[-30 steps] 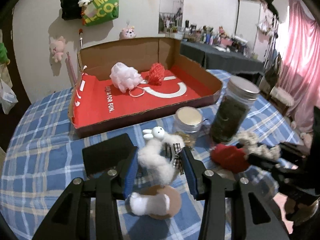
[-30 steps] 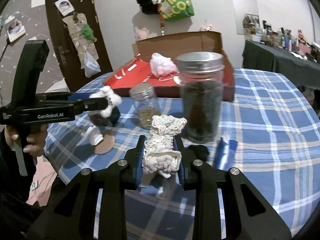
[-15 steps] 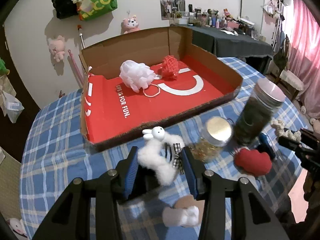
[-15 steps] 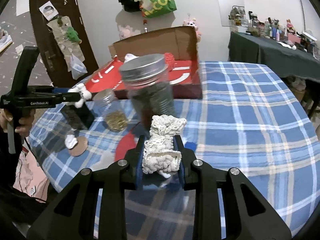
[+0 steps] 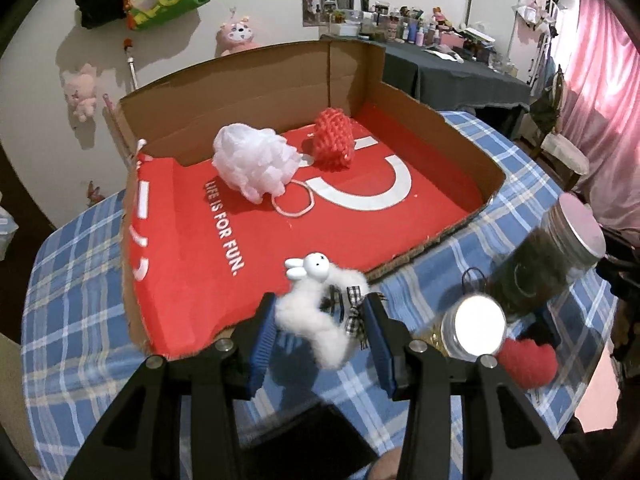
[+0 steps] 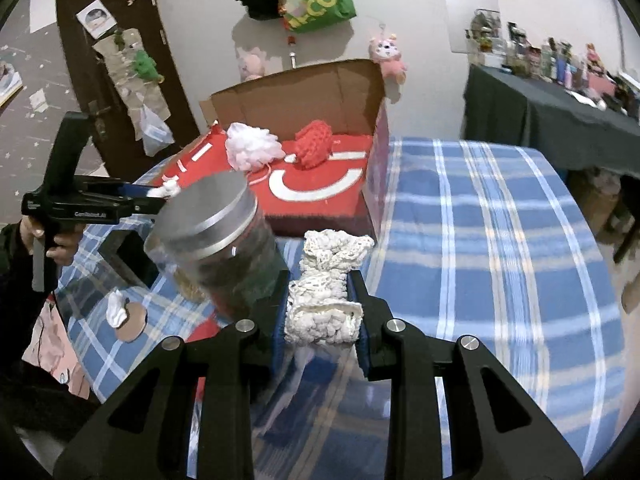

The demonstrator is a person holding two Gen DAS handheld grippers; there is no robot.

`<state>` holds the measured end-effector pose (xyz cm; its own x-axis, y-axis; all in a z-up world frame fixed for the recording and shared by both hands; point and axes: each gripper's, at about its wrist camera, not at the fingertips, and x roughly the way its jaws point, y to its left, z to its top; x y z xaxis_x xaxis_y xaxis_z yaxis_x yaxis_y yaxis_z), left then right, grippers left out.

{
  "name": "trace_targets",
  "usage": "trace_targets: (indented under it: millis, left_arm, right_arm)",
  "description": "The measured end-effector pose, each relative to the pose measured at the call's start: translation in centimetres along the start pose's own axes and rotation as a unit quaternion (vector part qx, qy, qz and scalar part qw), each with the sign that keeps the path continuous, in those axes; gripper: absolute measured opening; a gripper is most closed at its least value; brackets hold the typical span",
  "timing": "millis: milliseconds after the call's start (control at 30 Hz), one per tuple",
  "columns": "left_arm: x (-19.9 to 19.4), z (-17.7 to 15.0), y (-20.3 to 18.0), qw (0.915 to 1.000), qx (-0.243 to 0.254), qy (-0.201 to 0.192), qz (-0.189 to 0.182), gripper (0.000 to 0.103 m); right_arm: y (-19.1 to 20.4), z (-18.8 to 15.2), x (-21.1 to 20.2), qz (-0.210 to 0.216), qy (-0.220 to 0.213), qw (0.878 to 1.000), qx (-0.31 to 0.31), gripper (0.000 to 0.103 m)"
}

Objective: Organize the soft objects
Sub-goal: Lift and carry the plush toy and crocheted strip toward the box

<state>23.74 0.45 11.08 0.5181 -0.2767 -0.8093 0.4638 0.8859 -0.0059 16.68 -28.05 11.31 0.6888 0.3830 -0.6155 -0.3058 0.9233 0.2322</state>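
Observation:
My left gripper (image 5: 320,320) is shut on a fluffy white rabbit toy (image 5: 320,308) and holds it above the near edge of the red-lined cardboard box (image 5: 440,128). In the box lie a white mesh puff (image 5: 256,162) and a red knitted piece (image 5: 334,144). My right gripper (image 6: 322,308) is shut on a cream crocheted piece (image 6: 330,280), held above the checked tablecloth to the right of the box (image 6: 360,92). A red soft heart (image 5: 528,364) lies on the table by the jars. The left gripper also shows in the right wrist view (image 6: 160,196).
A tall dark jar with a metal lid (image 5: 548,256) and a small jar (image 5: 476,324) stand right of the box front. A black block (image 6: 128,252) and a round brown coaster with a white piece (image 6: 128,316) sit on the table's left side.
Both grippers have risen and moved toward the box with their toys. The left one now hangs over the box's near edge; the right one has lifted past the tall jar.

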Motion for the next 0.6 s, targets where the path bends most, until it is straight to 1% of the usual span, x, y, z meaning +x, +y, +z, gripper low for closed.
trace_targets:
  millis: [267,367,500,600]
  left_arm:
    - [1.4,2.6,0.5,0.9989,0.002,0.004,-0.046,0.046]
    - [2.0,3.6,0.5,0.9977,-0.002,0.007,-0.067,0.046]
    - [3.4,5.1,0.4,0.9963,-0.013,0.018,-0.084,0.046]
    - [4.7,6.4,0.1,0.995,-0.02,0.026,-0.095,0.046]
  right_arm:
    - [-1.5,4.1,1.8,0.065,0.0,0.998,-0.008,0.026]
    - [-1.5,5.7,3.1,0.095,0.009,0.995,-0.016,0.026]
    - [-0.7,8.1,5.9,0.114,0.04,0.992,-0.036,0.026]
    - [-0.1,9.8,8.2,0.107,0.063,0.991,-0.055,0.026]
